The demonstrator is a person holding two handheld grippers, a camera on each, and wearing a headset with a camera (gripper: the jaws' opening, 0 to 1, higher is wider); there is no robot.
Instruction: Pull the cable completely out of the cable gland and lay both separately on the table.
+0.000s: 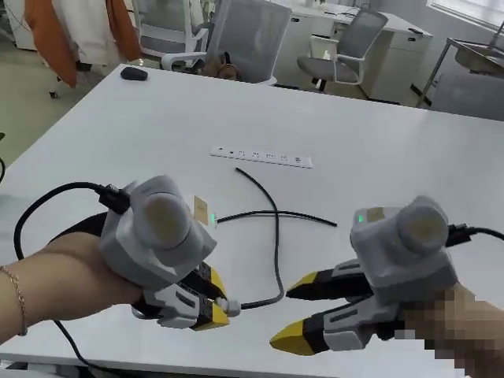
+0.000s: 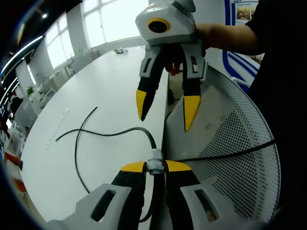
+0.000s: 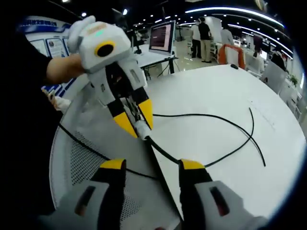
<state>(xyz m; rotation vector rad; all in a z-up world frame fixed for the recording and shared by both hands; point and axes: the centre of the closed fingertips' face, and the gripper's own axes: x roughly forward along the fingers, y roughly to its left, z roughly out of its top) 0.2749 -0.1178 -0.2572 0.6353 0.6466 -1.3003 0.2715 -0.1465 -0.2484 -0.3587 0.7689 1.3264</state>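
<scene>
Left gripper (image 1: 219,303), level at the near tabletop (image 1: 354,134) edge, grasps the cable gland (image 2: 155,162). The cable (image 1: 276,236) trails toward 12 o'clock. Right gripper (image 1: 287,315), at 3 o'clock, is released and points to 9 o'clock.

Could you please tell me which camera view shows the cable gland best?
The left gripper view: the cable gland sits close and central, clamped in the left gripper. The right gripper view shows it smaller; the head view, barely.

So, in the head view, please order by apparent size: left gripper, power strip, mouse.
1. left gripper
2. power strip
3. mouse
The gripper is nearest the camera, which inflates it; the mouse is farthest.
</scene>
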